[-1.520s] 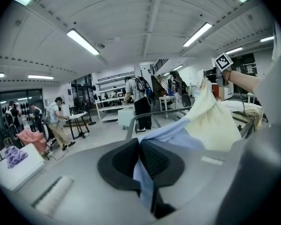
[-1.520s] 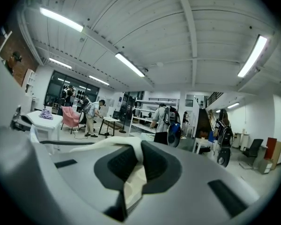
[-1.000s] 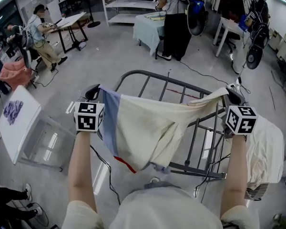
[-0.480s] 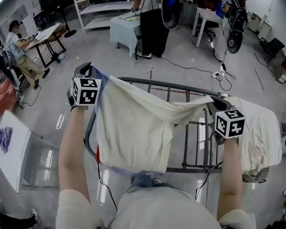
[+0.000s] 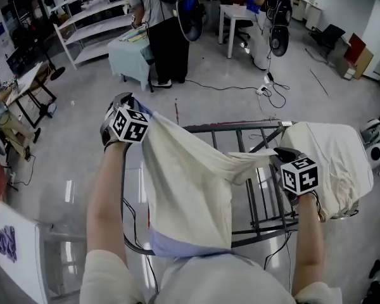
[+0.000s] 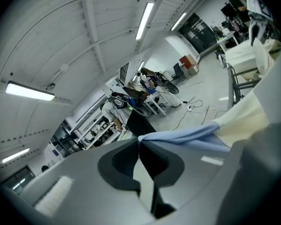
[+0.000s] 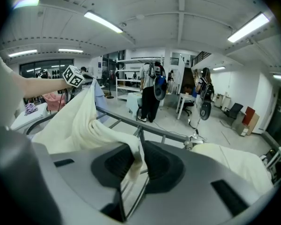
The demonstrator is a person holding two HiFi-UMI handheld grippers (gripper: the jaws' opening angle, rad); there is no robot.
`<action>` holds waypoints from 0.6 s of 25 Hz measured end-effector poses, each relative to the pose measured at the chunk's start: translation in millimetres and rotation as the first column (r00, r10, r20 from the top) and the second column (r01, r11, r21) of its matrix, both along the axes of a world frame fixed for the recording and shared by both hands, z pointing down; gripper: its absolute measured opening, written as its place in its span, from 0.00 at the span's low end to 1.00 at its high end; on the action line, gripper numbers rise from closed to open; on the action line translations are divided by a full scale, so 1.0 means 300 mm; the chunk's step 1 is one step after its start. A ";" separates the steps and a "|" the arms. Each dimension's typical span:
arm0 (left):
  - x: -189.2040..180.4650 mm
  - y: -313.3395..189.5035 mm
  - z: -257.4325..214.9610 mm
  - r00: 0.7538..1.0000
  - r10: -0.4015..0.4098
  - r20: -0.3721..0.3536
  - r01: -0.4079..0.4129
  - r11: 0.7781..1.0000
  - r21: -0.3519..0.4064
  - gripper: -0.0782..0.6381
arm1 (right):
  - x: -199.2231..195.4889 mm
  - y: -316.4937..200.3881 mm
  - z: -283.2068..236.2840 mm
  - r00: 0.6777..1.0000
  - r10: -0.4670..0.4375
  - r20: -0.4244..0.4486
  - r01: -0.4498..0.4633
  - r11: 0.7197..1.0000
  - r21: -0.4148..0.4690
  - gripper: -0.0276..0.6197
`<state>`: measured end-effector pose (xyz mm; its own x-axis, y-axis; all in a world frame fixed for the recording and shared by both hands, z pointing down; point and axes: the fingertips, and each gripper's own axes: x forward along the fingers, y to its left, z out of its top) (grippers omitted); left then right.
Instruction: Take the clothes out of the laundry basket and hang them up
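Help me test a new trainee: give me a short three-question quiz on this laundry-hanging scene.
1. True or false: the left gripper is open and empty.
2. What lies draped on the right end of the drying rack? A) a cream cloth B) a red towel C) a black jacket
3. Fill in: the edge of the garment in the left gripper is light ___.
Key: 1 false; 2 A; 3 blue.
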<state>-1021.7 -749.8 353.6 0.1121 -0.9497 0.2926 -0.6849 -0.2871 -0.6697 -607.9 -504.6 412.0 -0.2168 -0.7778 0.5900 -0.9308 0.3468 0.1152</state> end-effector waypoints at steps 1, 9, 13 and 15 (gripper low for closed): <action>0.013 -0.033 0.019 1.000 0.011 0.022 -0.011 1.000 -0.005 0.13 | 0.008 -0.004 0.010 1.000 0.014 -0.005 -0.014 1.000 -0.006 0.16; 0.157 -0.217 0.201 0.991 0.114 0.074 -0.104 0.987 -0.127 0.16 | 0.053 0.066 0.089 0.989 0.149 -0.008 -0.149 0.985 -0.082 0.23; 0.184 -0.226 0.359 0.993 0.117 0.005 -0.109 0.940 -0.324 0.56 | 0.077 0.124 0.120 0.984 0.177 -0.035 -0.180 0.976 -0.125 0.31; 0.190 -0.220 0.391 0.993 0.110 -0.043 -0.119 0.928 -0.352 0.56 | 0.083 0.154 0.138 0.980 0.194 -0.035 -0.197 0.970 -0.140 0.33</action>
